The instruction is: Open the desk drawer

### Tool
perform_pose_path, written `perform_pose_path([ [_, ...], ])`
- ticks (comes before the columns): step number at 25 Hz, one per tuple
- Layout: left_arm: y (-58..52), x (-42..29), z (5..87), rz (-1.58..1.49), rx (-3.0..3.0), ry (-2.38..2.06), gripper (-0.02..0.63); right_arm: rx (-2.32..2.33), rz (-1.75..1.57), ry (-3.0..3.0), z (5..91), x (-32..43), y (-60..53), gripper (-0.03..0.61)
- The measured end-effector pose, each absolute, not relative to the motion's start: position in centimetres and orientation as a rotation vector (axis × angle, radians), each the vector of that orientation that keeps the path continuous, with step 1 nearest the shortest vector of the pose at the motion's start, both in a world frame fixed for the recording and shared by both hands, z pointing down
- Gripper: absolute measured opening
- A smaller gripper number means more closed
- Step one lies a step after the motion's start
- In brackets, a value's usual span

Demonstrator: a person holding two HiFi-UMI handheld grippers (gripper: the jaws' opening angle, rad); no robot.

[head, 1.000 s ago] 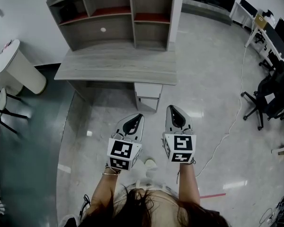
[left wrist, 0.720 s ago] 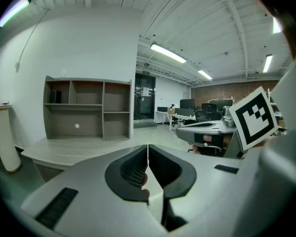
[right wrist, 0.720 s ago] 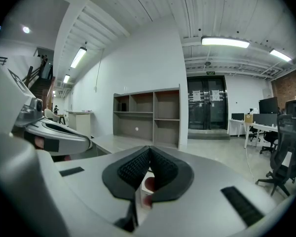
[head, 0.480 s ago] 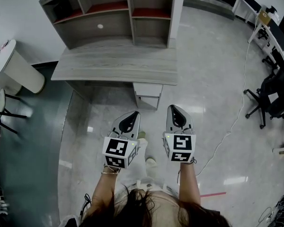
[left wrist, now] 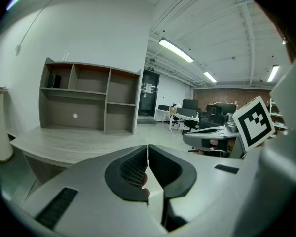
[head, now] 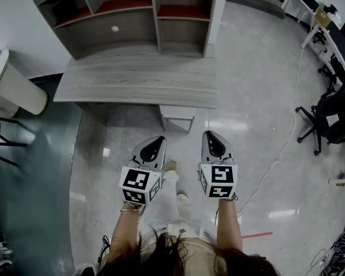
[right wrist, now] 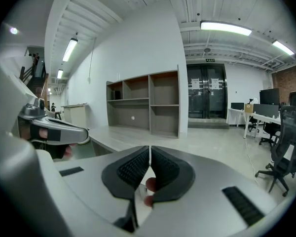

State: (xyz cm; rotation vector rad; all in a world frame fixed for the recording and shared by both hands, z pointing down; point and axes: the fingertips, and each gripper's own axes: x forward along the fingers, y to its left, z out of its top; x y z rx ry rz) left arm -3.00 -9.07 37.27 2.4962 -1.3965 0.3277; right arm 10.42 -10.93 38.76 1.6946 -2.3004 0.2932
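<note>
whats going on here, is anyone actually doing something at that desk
A person stands back from the desk, holding a gripper in each hand. The left gripper and right gripper are both shut and empty, aimed toward the desk. The drawer under its right end looks closed, and nothing touches it yet.

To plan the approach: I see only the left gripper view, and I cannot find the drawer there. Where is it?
Observer: The head view shows the drawers under the right end of the desk.
Operator: Thank you. Is the right hand-held gripper open?
Observer: No. In the right gripper view its jaws are together, with nothing between them.
</note>
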Motion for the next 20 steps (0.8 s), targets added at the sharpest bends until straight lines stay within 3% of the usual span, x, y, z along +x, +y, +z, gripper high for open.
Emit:
perform_pose_path([
  [20, -16.3, -5.0, 44.1, 0.395, 2.422, -1.301, 0.018, 1.629, 0.49, -2.198, 46.4, 9.0, -17.4, 0.025],
])
